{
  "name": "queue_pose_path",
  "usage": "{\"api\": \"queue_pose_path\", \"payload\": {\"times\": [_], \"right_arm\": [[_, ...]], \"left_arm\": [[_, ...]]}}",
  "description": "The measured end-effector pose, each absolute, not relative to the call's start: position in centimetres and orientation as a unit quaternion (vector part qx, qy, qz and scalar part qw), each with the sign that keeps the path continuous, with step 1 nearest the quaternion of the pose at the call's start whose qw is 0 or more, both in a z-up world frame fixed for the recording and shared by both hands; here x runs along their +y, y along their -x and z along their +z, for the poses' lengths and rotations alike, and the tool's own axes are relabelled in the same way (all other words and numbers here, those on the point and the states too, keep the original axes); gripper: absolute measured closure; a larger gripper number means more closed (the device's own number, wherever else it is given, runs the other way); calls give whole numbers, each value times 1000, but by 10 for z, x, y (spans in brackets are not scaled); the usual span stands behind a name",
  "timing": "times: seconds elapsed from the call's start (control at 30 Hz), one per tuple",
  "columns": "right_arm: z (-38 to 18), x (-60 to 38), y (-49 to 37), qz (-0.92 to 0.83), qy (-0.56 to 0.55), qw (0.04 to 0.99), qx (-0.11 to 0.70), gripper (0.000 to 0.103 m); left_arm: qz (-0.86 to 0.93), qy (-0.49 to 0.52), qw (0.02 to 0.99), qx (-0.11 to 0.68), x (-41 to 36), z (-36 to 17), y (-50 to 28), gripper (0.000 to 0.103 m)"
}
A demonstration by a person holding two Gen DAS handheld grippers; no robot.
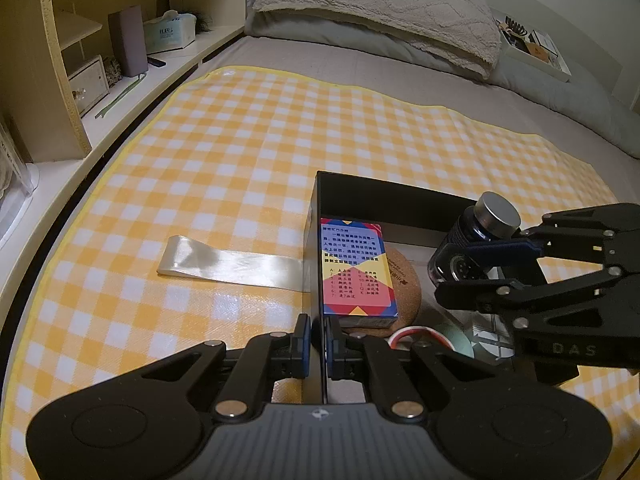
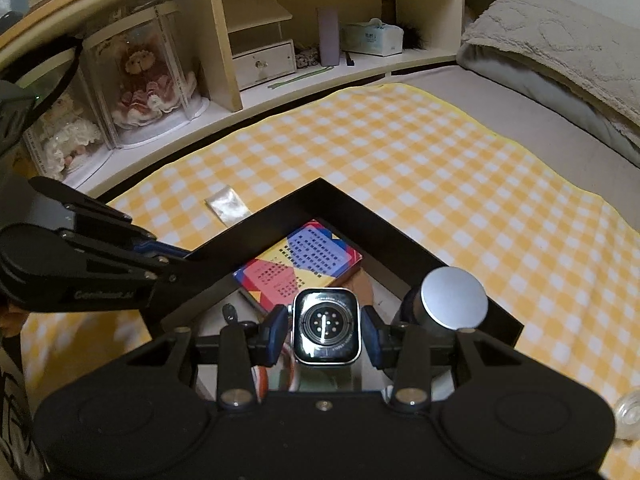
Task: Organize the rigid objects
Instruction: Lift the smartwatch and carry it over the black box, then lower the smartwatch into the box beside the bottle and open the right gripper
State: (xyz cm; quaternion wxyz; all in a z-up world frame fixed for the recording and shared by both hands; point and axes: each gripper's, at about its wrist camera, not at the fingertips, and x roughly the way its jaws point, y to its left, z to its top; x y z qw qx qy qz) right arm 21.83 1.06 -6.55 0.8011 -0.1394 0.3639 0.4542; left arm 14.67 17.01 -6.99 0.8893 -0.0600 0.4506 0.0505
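Silver-capped bottle (image 2: 448, 304) just beside watch (image 2: 327, 326), above box (image 2: 400, 236)

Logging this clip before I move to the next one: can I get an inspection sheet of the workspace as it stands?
Surface: yellow-and-white checked mat spread over a grey bed.
Job's things: black open box holding a colourful card box, a round cork coaster and a dark bottle with a silver cap; a watch body without strap.
Clutter: clear plastic strip on the mat beside the box.
Grippers: left gripper shut on the box's wall; right gripper shut on the watch body over the box.
Cables: nothing seen.
Surroundings: pillow, wooden shelves with boxed dolls and a tissue box.
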Motion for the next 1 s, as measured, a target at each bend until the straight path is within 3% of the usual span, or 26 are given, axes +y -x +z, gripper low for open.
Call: {"api": "queue_pose_path", "payload": {"times": [0.1,0.47,0.57,0.8,1.0], "right_arm": [[-66,11,-219,448,132,804,367,54],[-58,3,-217,454,116,800,376,53],[-56,-1,-215,459,113,796,379,42],[-44,-16,-205,464,106,798,370,32],[-20,-39,-201,457,78,819,338,18]], "left_arm": [[50,61,889,450,170,-70,-147,96],[50,60,889,451,170,-70,-147,96],[50,59,889,450,170,-70,-147,96],[52,57,889,451,170,-71,-147,96],[53,53,890,450,169,-71,-147,96]]}}
